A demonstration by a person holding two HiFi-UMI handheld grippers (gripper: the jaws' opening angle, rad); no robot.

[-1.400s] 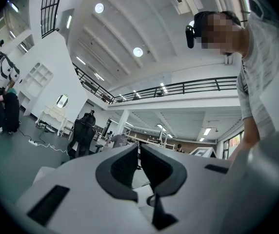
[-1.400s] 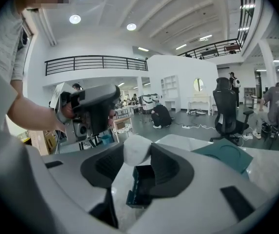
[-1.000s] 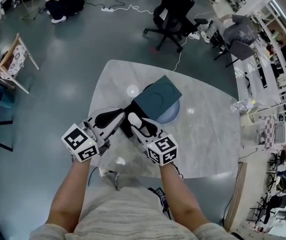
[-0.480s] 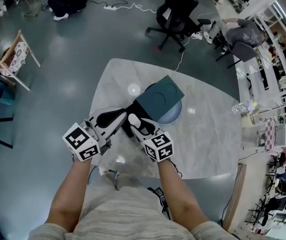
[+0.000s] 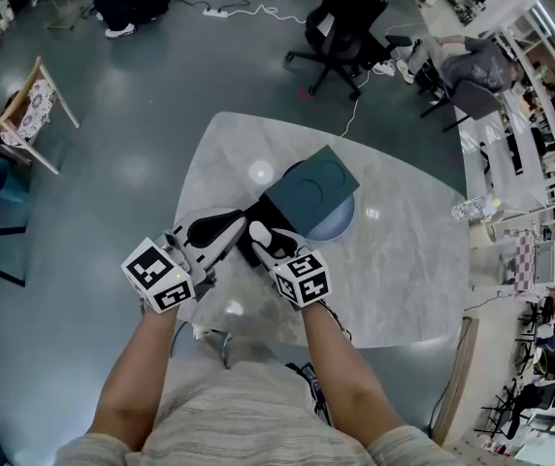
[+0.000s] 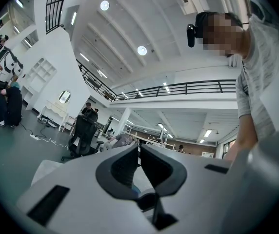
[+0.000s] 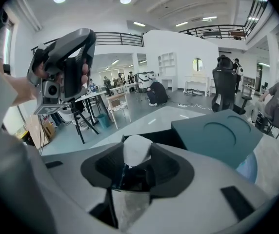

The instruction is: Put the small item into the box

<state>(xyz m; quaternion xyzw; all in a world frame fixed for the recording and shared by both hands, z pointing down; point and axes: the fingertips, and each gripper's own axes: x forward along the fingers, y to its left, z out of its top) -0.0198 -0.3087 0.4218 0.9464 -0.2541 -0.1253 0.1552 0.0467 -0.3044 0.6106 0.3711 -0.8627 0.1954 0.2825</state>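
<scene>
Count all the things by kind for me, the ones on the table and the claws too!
claws: 2, the left claw and the right claw
box: 1
lid: 1
blue dish: 1
white lump: 1, pinched in the right claw
Total: 6

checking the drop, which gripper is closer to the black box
Right. The right gripper, holding the white item, is at the near edge of the box; the left gripper sits off its left side, aimed upward.
</scene>
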